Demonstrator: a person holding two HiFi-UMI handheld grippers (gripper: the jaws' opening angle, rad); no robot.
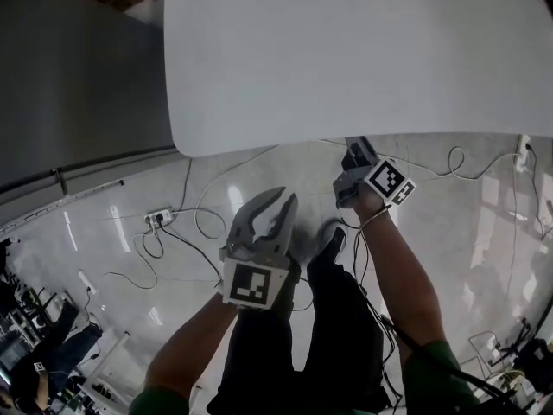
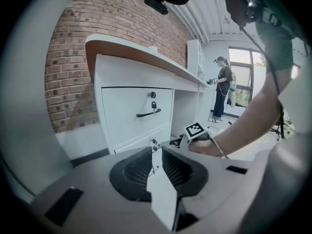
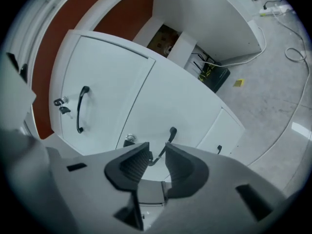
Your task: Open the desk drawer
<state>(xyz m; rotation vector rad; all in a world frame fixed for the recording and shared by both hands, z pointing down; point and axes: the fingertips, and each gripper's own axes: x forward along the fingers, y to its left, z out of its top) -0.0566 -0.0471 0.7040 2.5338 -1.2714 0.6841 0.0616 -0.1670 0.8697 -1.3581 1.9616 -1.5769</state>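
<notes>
The white desk (image 1: 346, 50) fills the top of the head view. In the left gripper view its top drawer (image 2: 131, 123) shows a black handle (image 2: 148, 113) and a key in a lock (image 2: 153, 96) above it. My left gripper (image 2: 156, 165) is open and empty, a short way back from the drawers. My right gripper (image 3: 157, 157) is open, close to the lower drawer front (image 3: 170, 111). That drawer's black handle (image 3: 167, 143) shows in the gap between the pads, and I cannot tell whether they touch it. In the head view the right gripper (image 1: 352, 180) reaches under the desk edge.
Cables and a power strip (image 1: 158, 218) lie on the glossy floor. A brick wall (image 2: 68, 57) stands left of the desk. A person (image 2: 224, 91) stands far off by a window. The knee space under the desk (image 3: 209, 72) holds cables. A third, smaller handle (image 3: 219, 149) sits lower.
</notes>
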